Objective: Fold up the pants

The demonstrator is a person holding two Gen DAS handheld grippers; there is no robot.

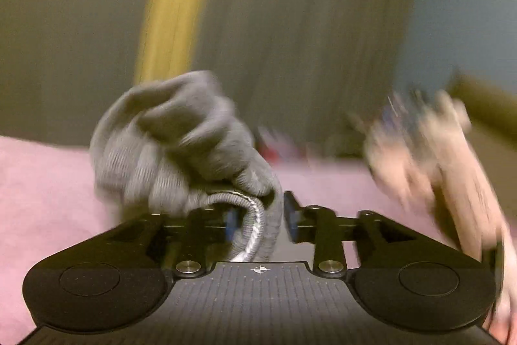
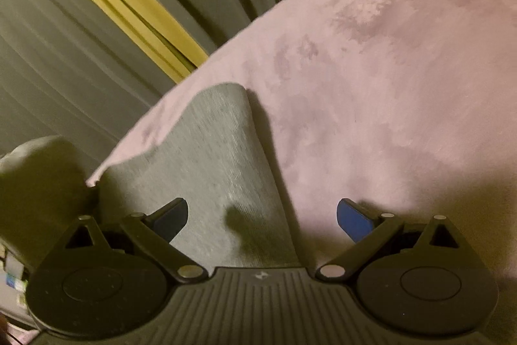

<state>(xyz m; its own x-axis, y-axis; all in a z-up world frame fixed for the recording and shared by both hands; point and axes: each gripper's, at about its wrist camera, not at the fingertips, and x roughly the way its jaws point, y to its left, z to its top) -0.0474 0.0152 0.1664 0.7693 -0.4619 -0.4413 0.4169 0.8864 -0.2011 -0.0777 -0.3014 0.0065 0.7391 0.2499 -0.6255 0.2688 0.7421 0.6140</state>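
Over pink bed (image 2: 404, 80): left gripper (image 1: 260, 220) fingers part-open, grey pants (image 1: 181, 144) waistband bunched between, grip unclear, lifted for folding. Right gripper (image 2: 261, 217) fingers wide, hovering above flat pant leg.

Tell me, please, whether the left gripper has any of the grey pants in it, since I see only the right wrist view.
Observer: Yes. The grey pants are bunched at the left gripper, with the elastic waistband between its fingers.
Operator: Thank you. Is it clamped firmly?
Observer: I cannot tell. The picture is blurred, and a thin gap seems to show beside one blue pad.
Operator: Is anything else near it?
Observer: A person's hand, badly blurred, is off to the right, above the pink bedcover.
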